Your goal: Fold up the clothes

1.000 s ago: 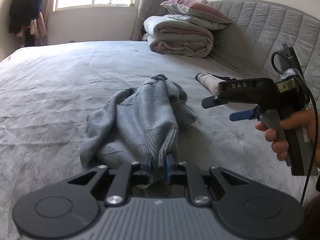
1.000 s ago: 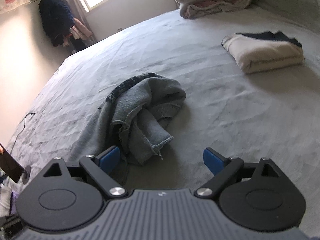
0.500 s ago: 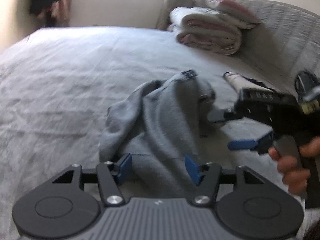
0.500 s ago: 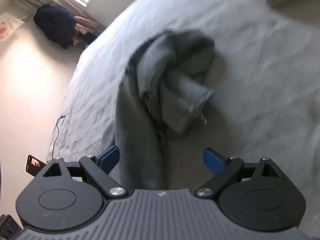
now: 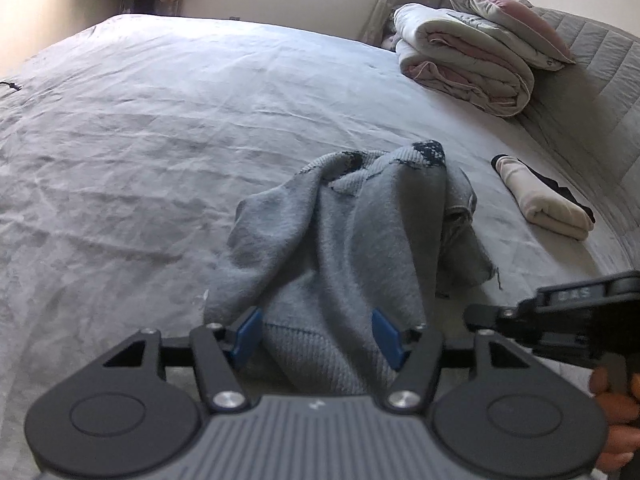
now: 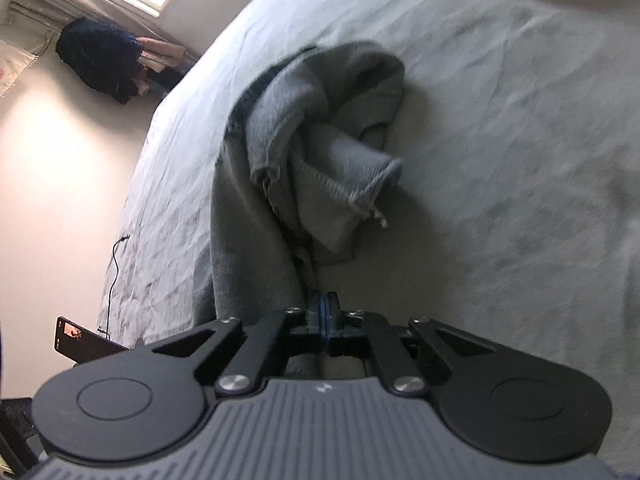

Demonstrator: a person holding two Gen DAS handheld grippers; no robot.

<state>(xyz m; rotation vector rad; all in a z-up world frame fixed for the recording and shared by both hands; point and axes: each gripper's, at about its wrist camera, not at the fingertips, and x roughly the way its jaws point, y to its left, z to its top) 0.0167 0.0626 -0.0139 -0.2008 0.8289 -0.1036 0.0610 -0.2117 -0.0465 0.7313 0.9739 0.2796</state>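
1. Two claws work over one grey sweater (image 5: 352, 240), which lies crumpled on the bed (image 5: 140, 140), towards the headboard side and well away from the far edge under the window.
2. The left claw (image 5: 316, 334) is released, its blue pads (image 5: 248, 330) spread on either side of the sweater's ribbed hem.
3. The right claw (image 6: 323, 314) is clenched; it seems to pinch an edge of the sweater, though blur makes the fabric between the pads hard to confirm.
4. A folded cream garment (image 5: 540, 200) rests near the headboard edge, apart from the sweater.
5. A rolled duvet (image 5: 464, 68) with a pillow (image 5: 504, 16) on top sits in the far corner by the headboard.
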